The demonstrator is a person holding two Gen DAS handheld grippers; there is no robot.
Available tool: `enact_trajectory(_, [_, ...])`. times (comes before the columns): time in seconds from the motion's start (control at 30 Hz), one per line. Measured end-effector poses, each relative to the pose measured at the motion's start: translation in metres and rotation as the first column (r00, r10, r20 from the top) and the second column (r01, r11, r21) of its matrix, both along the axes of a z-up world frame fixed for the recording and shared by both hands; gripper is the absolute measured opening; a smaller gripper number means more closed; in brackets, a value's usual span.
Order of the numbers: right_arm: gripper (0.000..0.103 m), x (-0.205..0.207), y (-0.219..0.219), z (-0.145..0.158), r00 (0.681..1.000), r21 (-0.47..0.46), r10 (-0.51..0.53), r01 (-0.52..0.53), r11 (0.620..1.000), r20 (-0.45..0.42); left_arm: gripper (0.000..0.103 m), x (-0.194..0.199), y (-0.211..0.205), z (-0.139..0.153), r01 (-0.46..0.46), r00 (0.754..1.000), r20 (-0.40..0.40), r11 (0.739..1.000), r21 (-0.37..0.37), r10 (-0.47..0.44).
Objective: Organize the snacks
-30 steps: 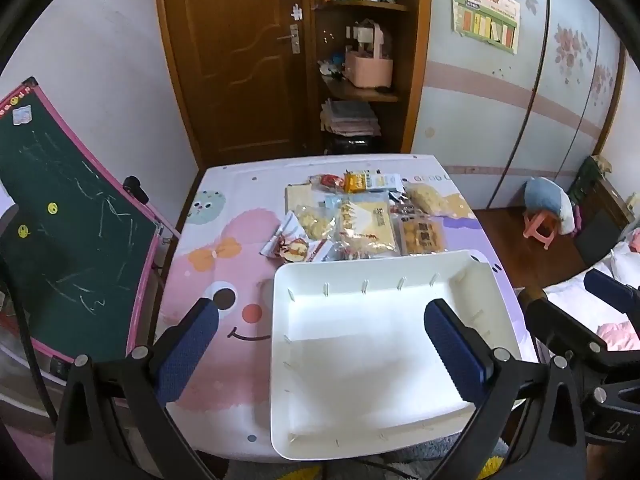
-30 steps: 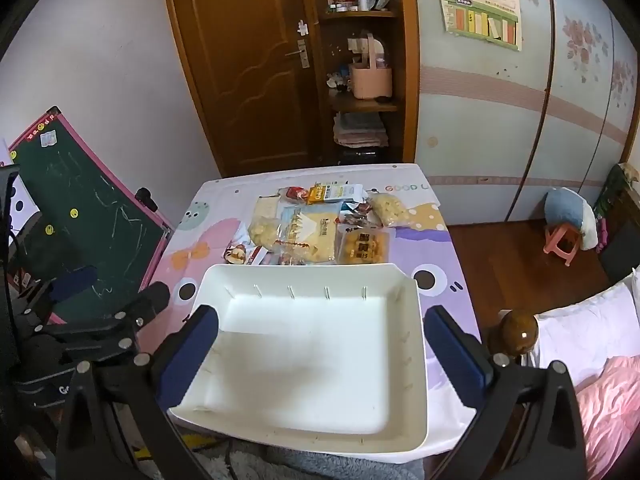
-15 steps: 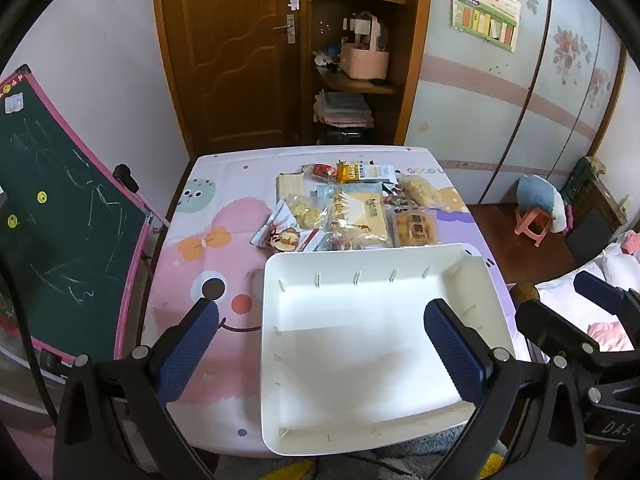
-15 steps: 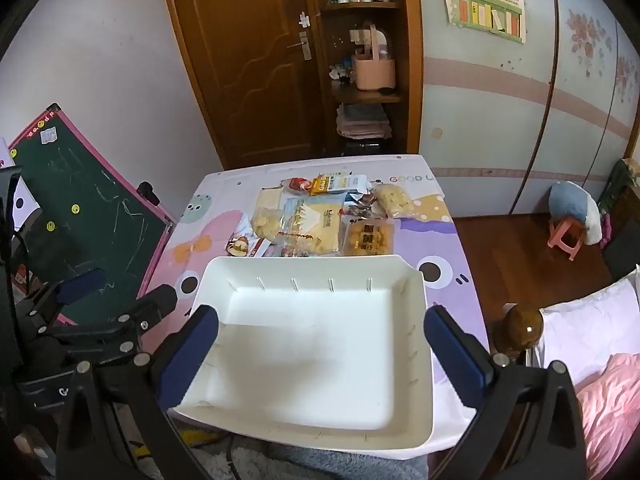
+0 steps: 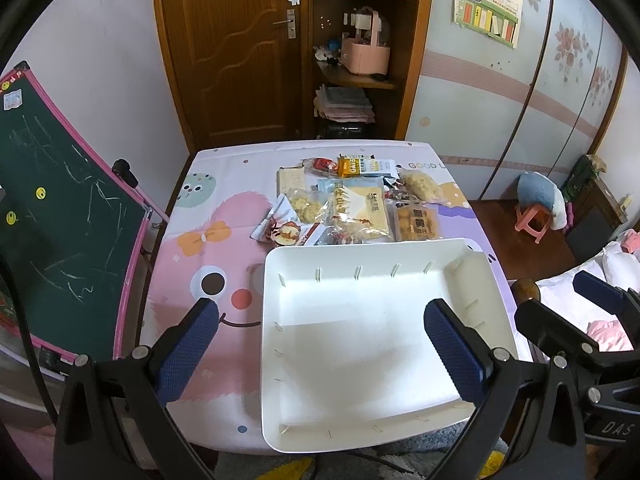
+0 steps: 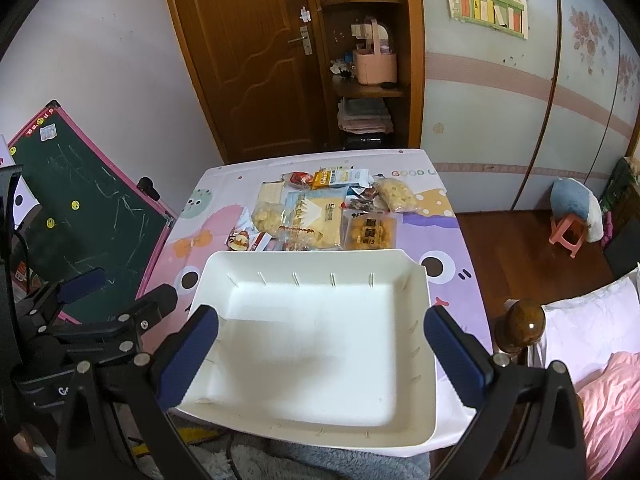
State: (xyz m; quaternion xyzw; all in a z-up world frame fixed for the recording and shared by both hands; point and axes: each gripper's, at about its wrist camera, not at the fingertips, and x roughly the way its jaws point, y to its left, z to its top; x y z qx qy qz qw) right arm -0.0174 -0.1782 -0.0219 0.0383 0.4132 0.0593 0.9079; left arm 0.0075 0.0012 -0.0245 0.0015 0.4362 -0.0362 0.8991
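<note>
I have both claws raised above the near edge of the table [image 5: 208, 184], which wears a pink and purple cartoon cloth. The left gripper [image 5: 320, 344] is spread wide with nothing between its blue textured pads [image 5: 188, 348]; the right gripper [image 6: 320, 348] is likewise wide apart and empty.

For room to move: the left half of the table is bare cloth from near edge to far edge, and the far right corner is bare too. A green chalkboard [image 5: 60, 216] with a pink frame leans just beside the table's left edge. Off the right edge there is wooden floor, then a bed with a round wooden post [image 6: 524, 324] near the table's near right corner.

A white plastic tray [image 5: 276, 360], rectangular with rounded corners and small ribs along its inner walls, fills the near right part of the table and overhangs the near edge. Its inside is bare. In each wrist view it lies below and between the spread fingers.

The snacks [image 5: 356, 208] lie in a tight pile just beyond the tray's far rim, toward the middle of the far edge: crinkly clear and printed packets, mostly yellow and orange, some overlapping. An orange packet [image 6: 368, 232] lies nearest the tray's far right corner; a small red and white packet [image 5: 280, 232] sits at the pile's left.
</note>
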Motion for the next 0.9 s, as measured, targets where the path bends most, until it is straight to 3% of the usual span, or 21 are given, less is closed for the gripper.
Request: enact_trajectory(0.9, [0.103,-0.0004,0.0035,-0.0032,1.0,0.012,0.005,-0.005,1.0,-0.012,0.102,-0.0006,0.0005,-0.0016,-0.005,1.0,-0.003,1.0,0.005,0.005])
